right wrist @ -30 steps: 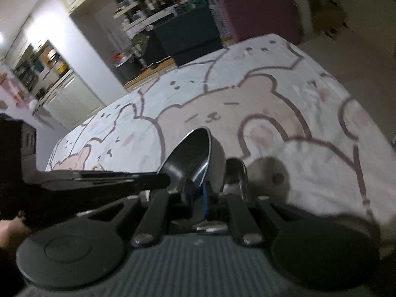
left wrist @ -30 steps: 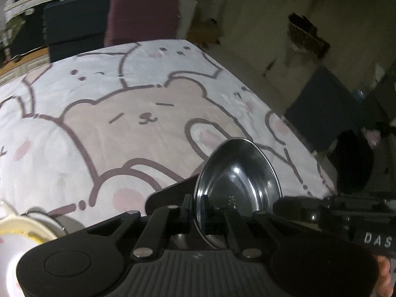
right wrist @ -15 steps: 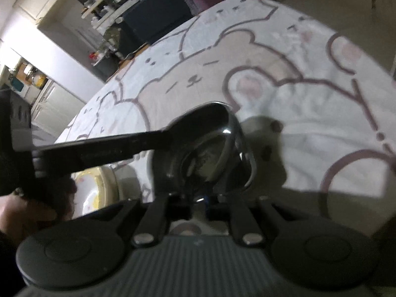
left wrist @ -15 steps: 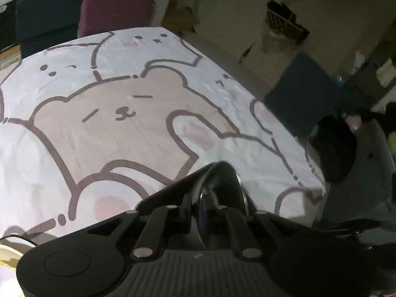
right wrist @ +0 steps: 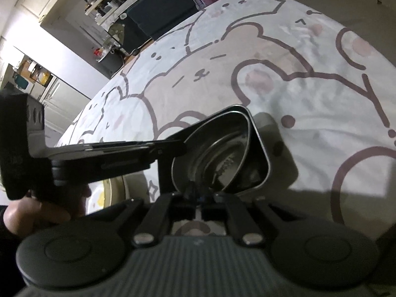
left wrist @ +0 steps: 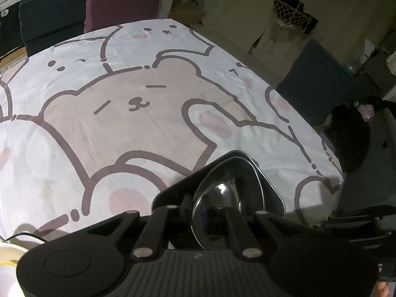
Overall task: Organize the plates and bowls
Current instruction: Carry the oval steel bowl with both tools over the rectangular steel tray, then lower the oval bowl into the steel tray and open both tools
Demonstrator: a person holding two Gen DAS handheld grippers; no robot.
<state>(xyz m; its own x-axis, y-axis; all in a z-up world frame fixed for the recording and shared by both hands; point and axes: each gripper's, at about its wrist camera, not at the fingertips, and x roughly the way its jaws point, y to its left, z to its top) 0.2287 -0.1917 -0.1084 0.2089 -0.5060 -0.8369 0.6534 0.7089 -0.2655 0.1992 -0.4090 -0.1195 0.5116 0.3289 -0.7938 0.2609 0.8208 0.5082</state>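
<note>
Two shiny steel bowls sit nested and tilted just above the bear-print tablecloth (left wrist: 123, 113). The inner bowl (left wrist: 227, 193) lies inside the darker outer bowl (left wrist: 271, 190). My left gripper (left wrist: 201, 216) is shut on the near rim of the bowls. From the right wrist, the inner bowl (right wrist: 217, 153) and outer bowl (right wrist: 259, 156) show their hollows. My right gripper (right wrist: 198, 195) is shut on their bottom rim. The left gripper (right wrist: 182, 146) reaches in from the left and pinches the opposite rim. I cannot tell which bowl each one pinches.
A white plate with yellow marks (left wrist: 7, 259) lies on the cloth at the near left, also showing behind the left gripper as the plate (right wrist: 109, 193). A hand (right wrist: 37, 212) holds the left tool. Dark chairs (left wrist: 314, 86) and a maroon chair (left wrist: 121, 2) border the table.
Both grippers have sunk toward the cloth with the bowls. The bowls tipped from edge-on to showing their hollows in the right view. The plate came into sight there.
</note>
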